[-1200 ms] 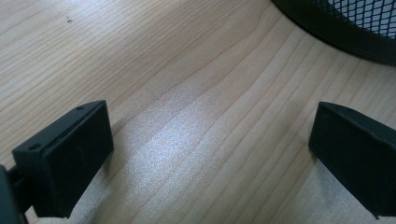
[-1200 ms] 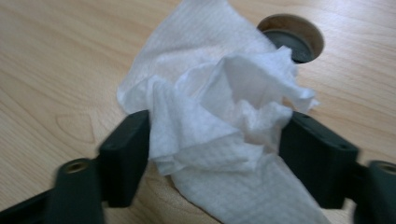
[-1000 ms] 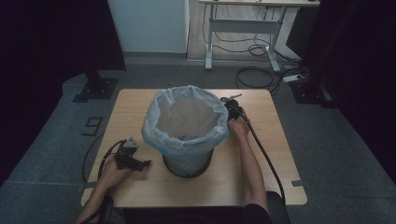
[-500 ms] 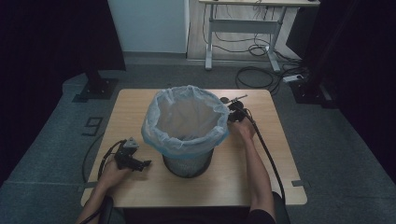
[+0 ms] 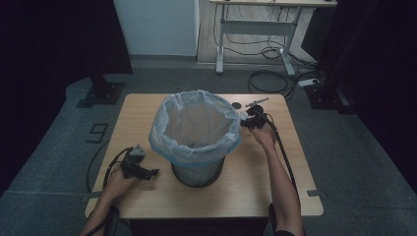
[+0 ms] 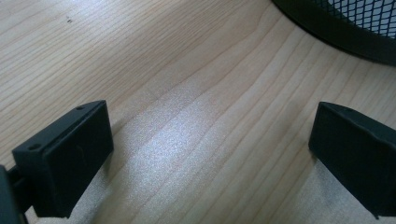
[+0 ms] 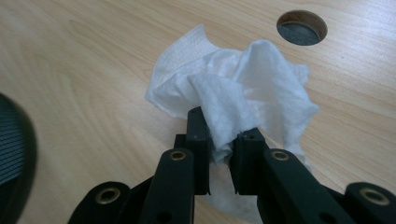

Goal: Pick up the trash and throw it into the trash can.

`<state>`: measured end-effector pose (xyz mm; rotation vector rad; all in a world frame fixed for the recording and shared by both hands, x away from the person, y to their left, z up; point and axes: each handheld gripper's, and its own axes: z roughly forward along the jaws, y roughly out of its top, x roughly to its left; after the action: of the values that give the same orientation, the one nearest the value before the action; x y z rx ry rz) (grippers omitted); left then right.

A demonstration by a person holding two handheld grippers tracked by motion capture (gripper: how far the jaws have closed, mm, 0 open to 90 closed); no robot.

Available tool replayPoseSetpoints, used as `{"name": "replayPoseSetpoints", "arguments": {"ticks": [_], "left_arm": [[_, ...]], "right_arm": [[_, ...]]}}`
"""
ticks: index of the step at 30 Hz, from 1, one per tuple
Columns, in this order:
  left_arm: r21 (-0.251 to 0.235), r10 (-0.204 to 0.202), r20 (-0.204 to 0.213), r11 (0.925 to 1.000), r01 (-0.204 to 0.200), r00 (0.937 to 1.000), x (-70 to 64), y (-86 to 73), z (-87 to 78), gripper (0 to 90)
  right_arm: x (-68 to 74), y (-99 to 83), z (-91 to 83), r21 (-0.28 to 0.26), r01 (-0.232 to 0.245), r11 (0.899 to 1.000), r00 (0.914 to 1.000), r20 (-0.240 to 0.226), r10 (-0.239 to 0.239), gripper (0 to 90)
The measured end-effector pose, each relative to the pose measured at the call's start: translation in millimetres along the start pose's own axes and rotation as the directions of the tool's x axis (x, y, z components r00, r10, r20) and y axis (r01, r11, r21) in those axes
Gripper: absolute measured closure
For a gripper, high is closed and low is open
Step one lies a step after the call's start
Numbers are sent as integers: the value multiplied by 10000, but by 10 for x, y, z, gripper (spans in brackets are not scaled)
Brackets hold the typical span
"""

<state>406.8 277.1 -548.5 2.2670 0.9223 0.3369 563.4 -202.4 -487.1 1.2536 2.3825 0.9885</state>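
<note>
My right gripper [image 7: 223, 140] is pinching a white tissue [image 7: 233, 93] near the surface's [image 7: 93, 70] far edge; my left gripper [image 6: 210, 154] is gaping wide.

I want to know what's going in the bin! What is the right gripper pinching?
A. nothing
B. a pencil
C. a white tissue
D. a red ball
C: in the right gripper view, the right gripper has its jaws closed on a crumpled white tissue above the table, near the bin.
</note>
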Motion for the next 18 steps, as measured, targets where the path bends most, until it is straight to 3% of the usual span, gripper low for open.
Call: {"name": "replayPoseSetpoints", "arguments": {"ticks": [18], "left_arm": [[6, 6, 1, 10000, -6, 10000, 1, 0, 0, 0]], "right_arm": [[211, 21, -484, -111, 354, 9993, 9985, -415, -359, 784]]}}
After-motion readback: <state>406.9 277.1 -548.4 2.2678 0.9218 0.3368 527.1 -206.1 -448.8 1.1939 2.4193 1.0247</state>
